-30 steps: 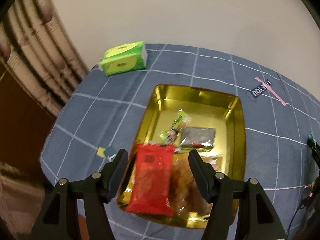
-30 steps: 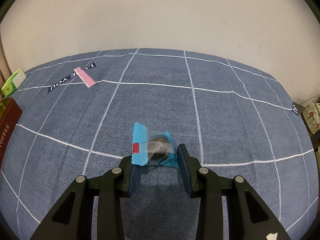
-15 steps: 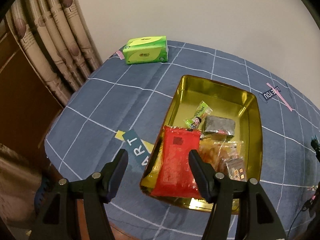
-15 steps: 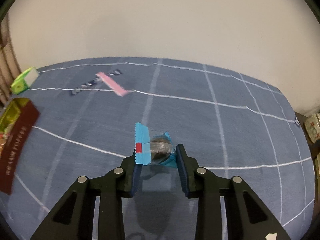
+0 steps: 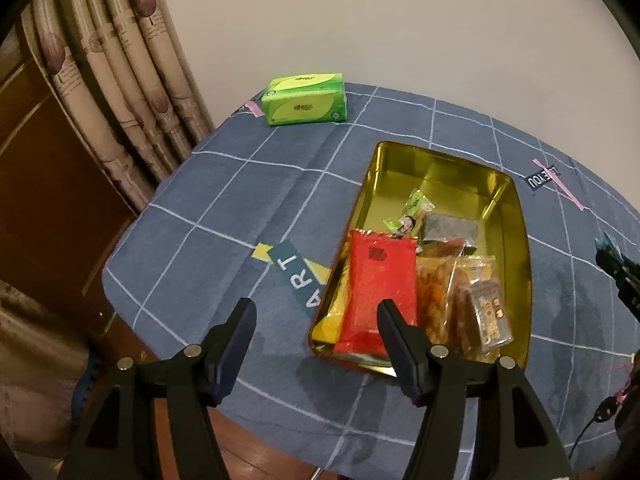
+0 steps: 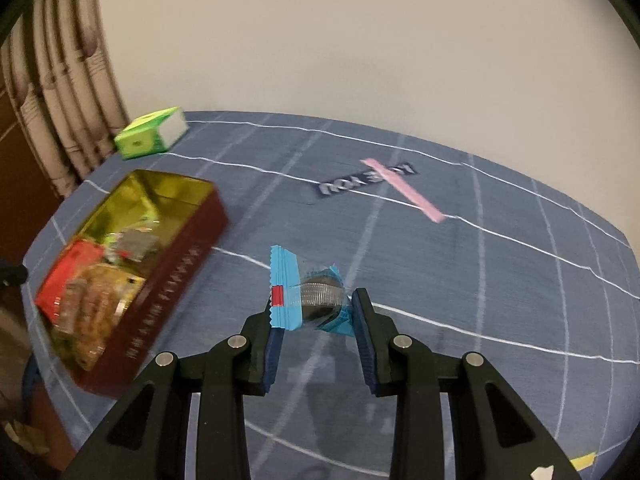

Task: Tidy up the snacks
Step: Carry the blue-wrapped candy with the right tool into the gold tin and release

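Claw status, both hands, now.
Left claw: open, holding nothing.
Right claw: closed on the blue-wrapped snack.

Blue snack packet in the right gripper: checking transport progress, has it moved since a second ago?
Yes. Clamped in the right gripper, the blue snack packet has come leftward toward the gold tin.

Right wrist view. The right gripper (image 6: 316,312) clamps a blue snack packet (image 6: 306,296) between its 2 fingers, above a blue checked tablecloth (image 6: 480,280). At left, a gold-lined tin (image 6: 176,256) with dark red walls holds several snacks, including a red packet (image 6: 68,268). A green tissue box (image 6: 150,138) lies behind the tin, near a curtain (image 6: 60,92).
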A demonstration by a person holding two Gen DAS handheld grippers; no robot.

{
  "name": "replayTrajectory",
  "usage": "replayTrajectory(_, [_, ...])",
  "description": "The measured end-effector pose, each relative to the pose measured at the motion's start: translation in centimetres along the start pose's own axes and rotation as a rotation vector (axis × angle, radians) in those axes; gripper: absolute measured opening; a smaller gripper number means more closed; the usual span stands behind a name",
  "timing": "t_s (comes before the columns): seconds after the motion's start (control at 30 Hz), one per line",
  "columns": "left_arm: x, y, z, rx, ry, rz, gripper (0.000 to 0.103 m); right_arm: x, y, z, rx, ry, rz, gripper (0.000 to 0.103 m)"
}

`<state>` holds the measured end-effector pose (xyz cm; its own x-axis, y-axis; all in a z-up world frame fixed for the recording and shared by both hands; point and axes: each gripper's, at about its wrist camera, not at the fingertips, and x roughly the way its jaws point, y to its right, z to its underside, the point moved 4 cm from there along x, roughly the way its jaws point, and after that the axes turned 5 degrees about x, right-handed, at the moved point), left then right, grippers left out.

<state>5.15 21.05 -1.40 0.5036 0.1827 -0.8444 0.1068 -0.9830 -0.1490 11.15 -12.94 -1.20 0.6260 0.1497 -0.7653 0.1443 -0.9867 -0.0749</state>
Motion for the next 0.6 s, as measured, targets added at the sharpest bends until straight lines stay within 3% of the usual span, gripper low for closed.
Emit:
replayTrajectory(0.37, [0.6, -2.0, 1.4, -0.067, -0.011, -0.017, 0.064, -0.1, -7.1, -0.7, -0.019, -0.039, -0.12, 0.03])
replayTrajectory(0.6, [0.9, -3.7, 1.5, -0.134, -0.019, -0.033, 0.064, 0.2, -10.8, -1.1, -0.064, -0.044, -0.147, 0.03])
